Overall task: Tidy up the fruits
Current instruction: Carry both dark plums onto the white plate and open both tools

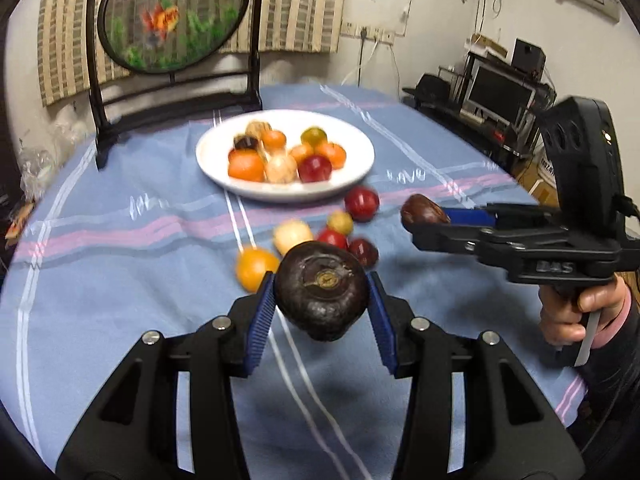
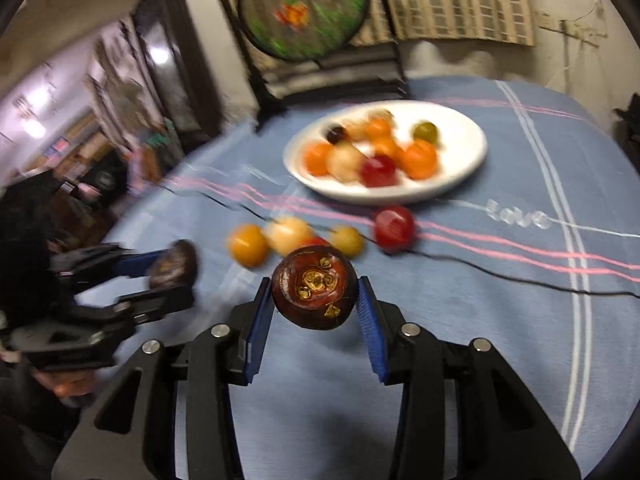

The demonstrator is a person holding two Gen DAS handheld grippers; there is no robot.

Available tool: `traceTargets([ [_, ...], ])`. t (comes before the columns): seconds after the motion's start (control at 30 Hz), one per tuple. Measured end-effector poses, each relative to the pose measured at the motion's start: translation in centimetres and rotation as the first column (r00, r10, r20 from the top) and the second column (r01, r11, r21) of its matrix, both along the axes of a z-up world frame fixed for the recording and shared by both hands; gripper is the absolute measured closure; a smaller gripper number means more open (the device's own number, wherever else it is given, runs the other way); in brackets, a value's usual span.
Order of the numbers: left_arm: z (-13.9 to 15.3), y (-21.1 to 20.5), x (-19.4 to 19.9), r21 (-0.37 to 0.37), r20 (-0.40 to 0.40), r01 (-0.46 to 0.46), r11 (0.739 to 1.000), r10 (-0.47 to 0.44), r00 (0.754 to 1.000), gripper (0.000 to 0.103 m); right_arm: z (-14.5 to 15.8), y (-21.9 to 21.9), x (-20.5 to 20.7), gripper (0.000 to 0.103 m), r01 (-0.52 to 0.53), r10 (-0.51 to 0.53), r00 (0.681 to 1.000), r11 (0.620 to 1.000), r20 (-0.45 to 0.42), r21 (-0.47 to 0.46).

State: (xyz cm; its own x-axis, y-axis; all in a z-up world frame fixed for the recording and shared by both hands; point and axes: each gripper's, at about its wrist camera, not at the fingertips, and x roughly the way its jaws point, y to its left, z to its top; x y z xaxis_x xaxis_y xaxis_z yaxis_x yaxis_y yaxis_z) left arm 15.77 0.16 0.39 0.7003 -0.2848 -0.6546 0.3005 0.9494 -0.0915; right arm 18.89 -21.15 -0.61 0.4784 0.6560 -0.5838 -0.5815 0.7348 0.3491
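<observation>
My left gripper [image 1: 322,286] is shut on a dark purple round fruit [image 1: 322,304], held above the blue cloth. To its right, my right gripper [image 1: 426,222] is shut on a dark brown fruit [image 1: 422,209]. In the right wrist view that reddish-brown fruit [image 2: 314,294] sits between the blue pads [image 2: 370,320], and the left gripper [image 2: 174,274] with its dark fruit [image 2: 176,262] is at the left. A white plate [image 1: 362,168] farther back holds several orange, red, pale and green fruits. Several loose fruits lie in front of it, among them an orange one [image 1: 254,268] and a red one [image 1: 362,202].
A round goldfish screen [image 1: 172,16] in a black stand rises behind the plate. A thin black cable [image 2: 500,276] runs across the blue tablecloth [image 1: 120,280]. A desk with a monitor [image 1: 500,92] stands beyond the table's right edge. A person's hand [image 1: 576,312] grips the right handle.
</observation>
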Motion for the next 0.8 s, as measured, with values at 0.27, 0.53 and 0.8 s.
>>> traceTargets([
  [0.27, 8.3, 1.5, 7.3, -0.006, 0.124, -0.062, 0.998, 0.062, 0.99, 0.057, 7.9, -1.1, 5.8, 0.06, 0.113, -0.126, 0.987, 0.985, 0.098, 0.129],
  [0.53, 7.9, 0.6, 18.2, -0.046, 0.078, -0.117, 0.992, 0.12, 0.99, 0.057, 7.3, 1.7, 14.2, 0.06, 0.204, -0.199, 0.968, 0.979, 0.155, -0.019],
  [0.8, 1.0, 1.3, 23.6, -0.045, -0.052, -0.156, 0.987, 0.154, 0.987, 0.057, 1.3, 3.4, 18.1, 0.06, 0.177, -0.173, 0.984, 0.981, 0.053, -0.081],
])
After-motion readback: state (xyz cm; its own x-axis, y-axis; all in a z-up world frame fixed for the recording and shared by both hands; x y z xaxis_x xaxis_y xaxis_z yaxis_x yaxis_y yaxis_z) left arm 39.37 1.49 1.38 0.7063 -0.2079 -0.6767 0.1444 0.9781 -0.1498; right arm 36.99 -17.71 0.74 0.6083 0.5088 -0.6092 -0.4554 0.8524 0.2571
